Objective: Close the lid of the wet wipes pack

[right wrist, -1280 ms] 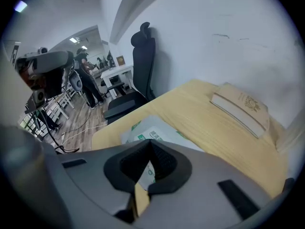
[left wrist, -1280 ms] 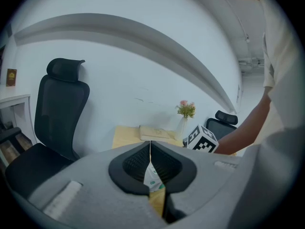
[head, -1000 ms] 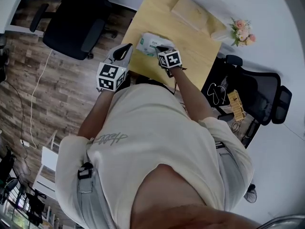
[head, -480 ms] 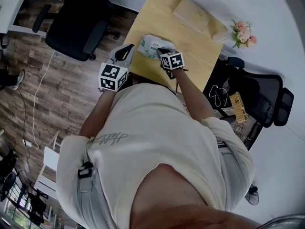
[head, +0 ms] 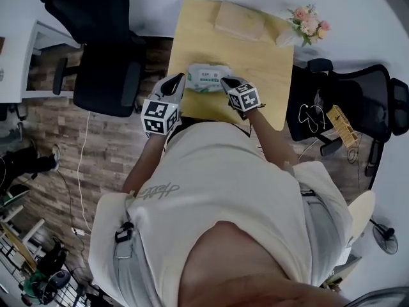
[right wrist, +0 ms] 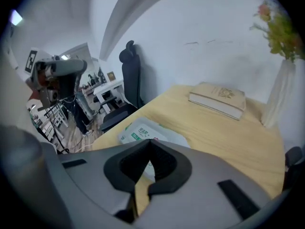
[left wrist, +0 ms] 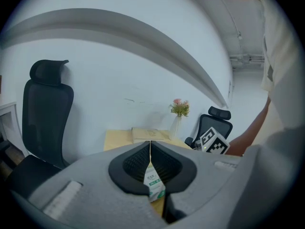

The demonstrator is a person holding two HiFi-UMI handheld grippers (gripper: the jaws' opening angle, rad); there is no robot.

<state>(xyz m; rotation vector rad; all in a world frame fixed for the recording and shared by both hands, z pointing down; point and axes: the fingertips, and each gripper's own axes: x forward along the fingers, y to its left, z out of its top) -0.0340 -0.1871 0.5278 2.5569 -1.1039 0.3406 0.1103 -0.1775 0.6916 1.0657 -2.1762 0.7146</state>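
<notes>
The head camera is looking steeply down; both gripper cameras are skimming low across the table [head: 268, 62], sharing the pack [head: 208, 77] and, apparently, the book [head: 239, 20].

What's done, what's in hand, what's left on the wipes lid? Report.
Done: the wet wipes pack lies on the table with no flap seen raised, though whether it is sealed is unclear. In hand: nothing; left gripper and right gripper are shut, flanking the pack. Left: confirm it is pressed shut.
</notes>
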